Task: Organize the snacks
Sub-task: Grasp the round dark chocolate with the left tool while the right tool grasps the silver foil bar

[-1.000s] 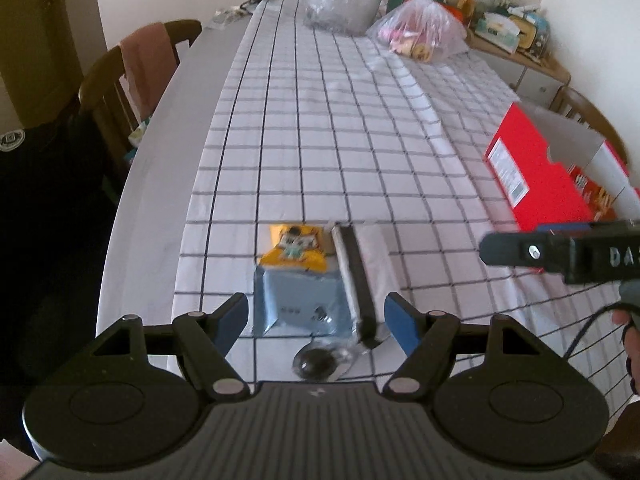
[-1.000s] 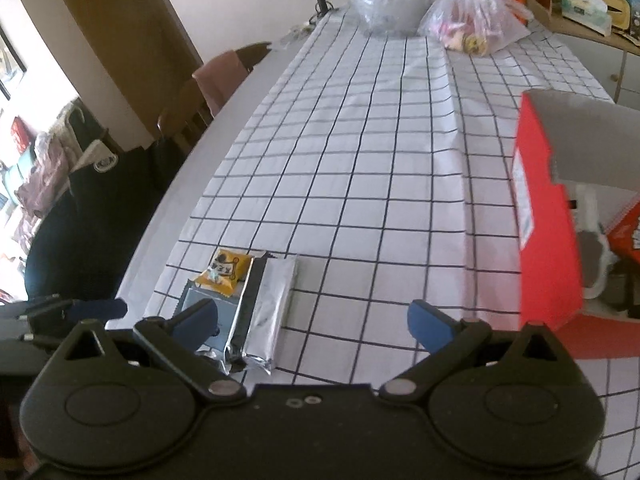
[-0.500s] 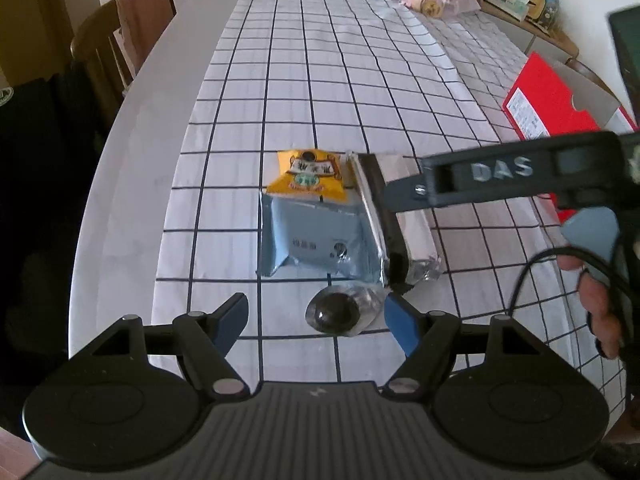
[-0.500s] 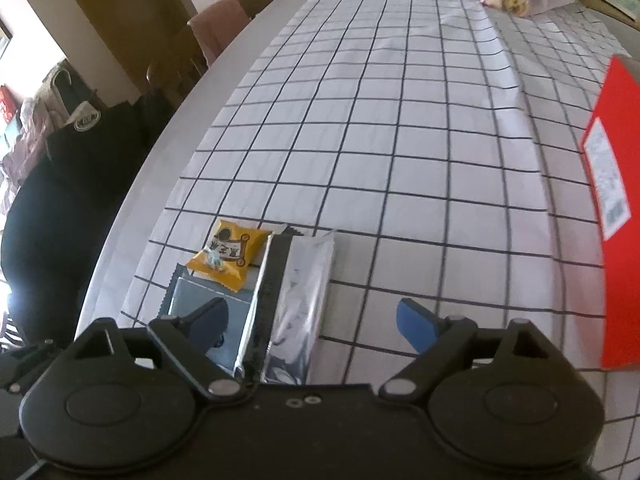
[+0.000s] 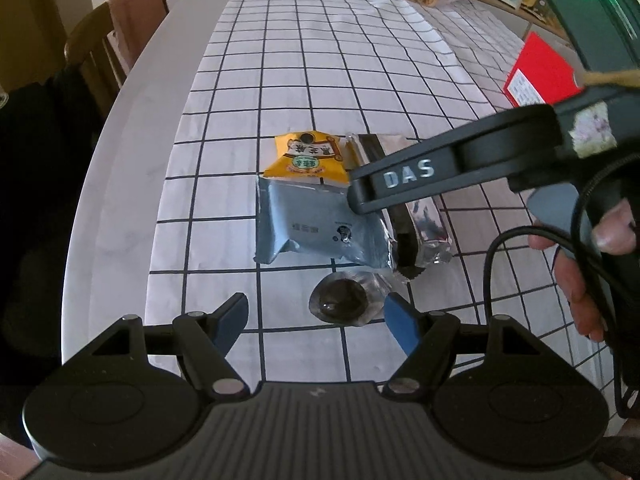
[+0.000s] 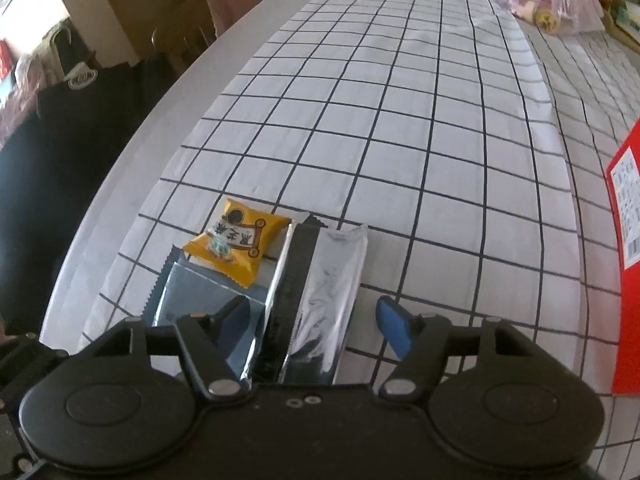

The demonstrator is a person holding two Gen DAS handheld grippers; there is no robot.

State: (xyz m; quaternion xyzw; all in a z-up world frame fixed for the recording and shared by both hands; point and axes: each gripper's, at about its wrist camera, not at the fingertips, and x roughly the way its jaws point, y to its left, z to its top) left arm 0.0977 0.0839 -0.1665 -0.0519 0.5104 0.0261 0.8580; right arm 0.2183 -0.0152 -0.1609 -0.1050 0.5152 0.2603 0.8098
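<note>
Four snacks lay unsorted on the tabletop: the right gripper was closing around the silver packet, not yet pinching, while the left gripper hung open before the round sweet.

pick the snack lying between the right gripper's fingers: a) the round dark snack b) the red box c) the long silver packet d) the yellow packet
c, in the right wrist view the long silver packet lies between the closing fingers of the right gripper, whose pads do not yet press it, while the yellow packet sits farther off to the left.
</note>
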